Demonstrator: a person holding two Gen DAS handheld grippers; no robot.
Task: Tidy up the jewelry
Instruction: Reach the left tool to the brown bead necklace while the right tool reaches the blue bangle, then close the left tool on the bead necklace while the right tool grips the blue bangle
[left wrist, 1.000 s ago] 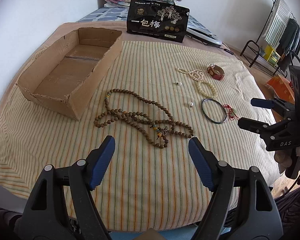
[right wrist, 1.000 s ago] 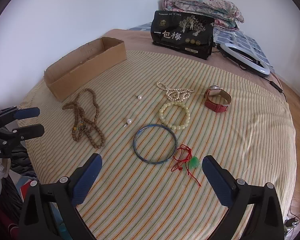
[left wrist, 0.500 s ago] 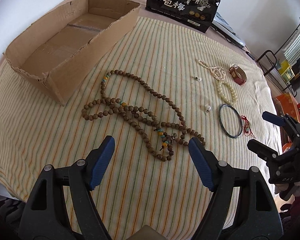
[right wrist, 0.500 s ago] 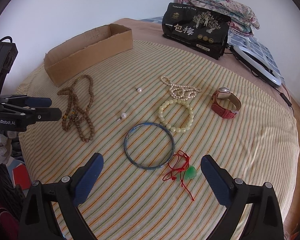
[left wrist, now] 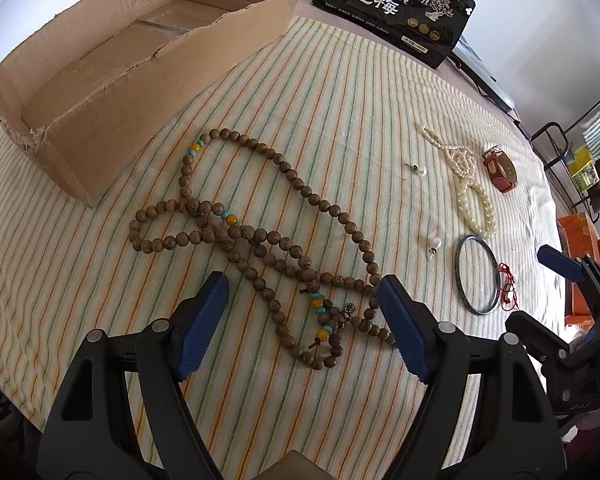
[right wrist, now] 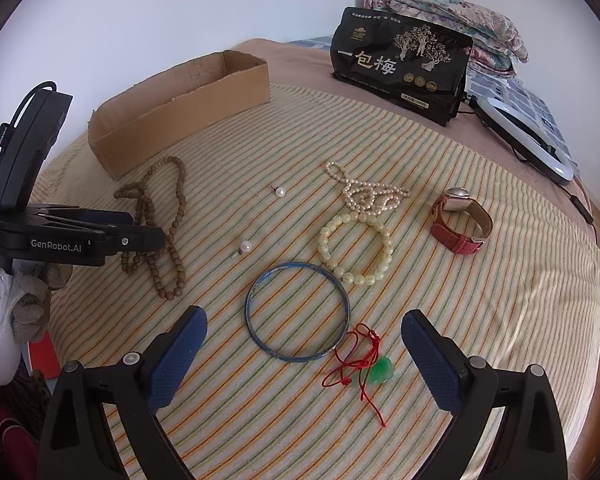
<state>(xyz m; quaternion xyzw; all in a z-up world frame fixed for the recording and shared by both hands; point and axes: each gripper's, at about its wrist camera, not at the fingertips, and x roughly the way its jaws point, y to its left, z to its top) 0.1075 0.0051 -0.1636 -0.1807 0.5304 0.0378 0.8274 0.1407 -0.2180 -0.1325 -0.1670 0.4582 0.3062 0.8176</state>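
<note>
Now the left gripper, jaws spread wide and empty, hangs over the wooden bead necklace, cardboard box at ten o'clock, while the right gripper, equally wide and empty, frames the blue bangle.

Left tool and right tool both spread wide, holding nothing
</note>
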